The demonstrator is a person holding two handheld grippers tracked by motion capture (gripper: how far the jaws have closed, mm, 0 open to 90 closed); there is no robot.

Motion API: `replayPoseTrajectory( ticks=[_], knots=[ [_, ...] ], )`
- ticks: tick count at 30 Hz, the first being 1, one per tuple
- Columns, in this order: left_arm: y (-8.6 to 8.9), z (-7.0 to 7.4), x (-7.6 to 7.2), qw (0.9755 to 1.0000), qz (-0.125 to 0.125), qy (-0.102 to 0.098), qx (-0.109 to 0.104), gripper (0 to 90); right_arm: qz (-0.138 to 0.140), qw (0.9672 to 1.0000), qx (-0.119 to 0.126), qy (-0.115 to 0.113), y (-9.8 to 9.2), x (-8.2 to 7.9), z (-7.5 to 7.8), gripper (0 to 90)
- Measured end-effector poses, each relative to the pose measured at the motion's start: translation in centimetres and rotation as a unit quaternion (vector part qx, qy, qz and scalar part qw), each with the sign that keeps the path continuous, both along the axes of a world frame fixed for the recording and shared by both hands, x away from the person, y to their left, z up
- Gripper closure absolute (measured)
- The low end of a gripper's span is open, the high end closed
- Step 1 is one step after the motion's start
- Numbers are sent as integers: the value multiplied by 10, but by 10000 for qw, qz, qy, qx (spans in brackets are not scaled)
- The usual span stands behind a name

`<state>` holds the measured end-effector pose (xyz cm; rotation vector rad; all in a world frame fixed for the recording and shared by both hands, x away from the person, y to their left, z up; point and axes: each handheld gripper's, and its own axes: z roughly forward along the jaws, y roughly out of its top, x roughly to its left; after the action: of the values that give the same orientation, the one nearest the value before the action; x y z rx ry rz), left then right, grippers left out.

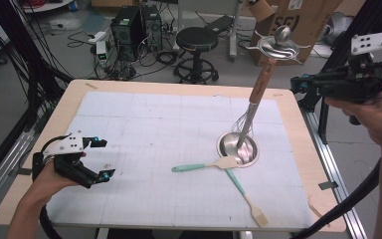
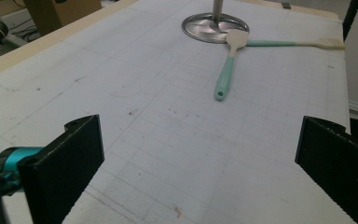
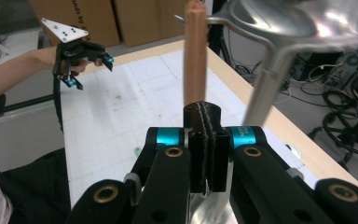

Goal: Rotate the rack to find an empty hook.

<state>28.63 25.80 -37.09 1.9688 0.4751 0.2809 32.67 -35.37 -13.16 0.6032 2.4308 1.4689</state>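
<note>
A whisk (image 1: 258,89) with a wooden handle (image 3: 196,56) stands tilted in a small steel bowl (image 1: 224,139) right of the mat's middle. My right gripper (image 1: 296,83) hovers level, just right of that handle. Its jaws (image 3: 207,140) are pressed together and I see nothing between them. A shiny steel lid-like piece (image 1: 278,47) with a round knob and wire arms sits by the handle's top; what carries it I cannot tell. My left gripper (image 1: 102,159) stands wide open over the mat's left side, holding nothing (image 2: 200,163).
Two teal-handled spatulas lie by the bowl, one (image 1: 204,166) with its head on the rim, the other (image 1: 246,196) pointing to the front edge. A white gridded mat (image 1: 154,129) covers the wooden table. Beyond the table are a stool (image 1: 197,40), computers, cables and cardboard boxes.
</note>
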Motion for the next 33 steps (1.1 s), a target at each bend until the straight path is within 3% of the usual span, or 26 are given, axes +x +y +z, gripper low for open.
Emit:
replayPoseTrajectory(
  ticks=[8,18,24,33],
  knots=[
    [1,-1,0,10000,39,42,-34,17,-252,9995,168,-14,-22,1,6,890],
    [5,-4,1,9999,94,82,-38,17,-465,9987,178,-126,-26,10,18,890],
    [8,-5,1,9998,133,100,-50,17,-348,9989,230,-216,-20,16,21,890],
    [9,-8,3,9998,155,130,1,17,-192,9993,226,-223,-6,11,23,891]
  ],
)
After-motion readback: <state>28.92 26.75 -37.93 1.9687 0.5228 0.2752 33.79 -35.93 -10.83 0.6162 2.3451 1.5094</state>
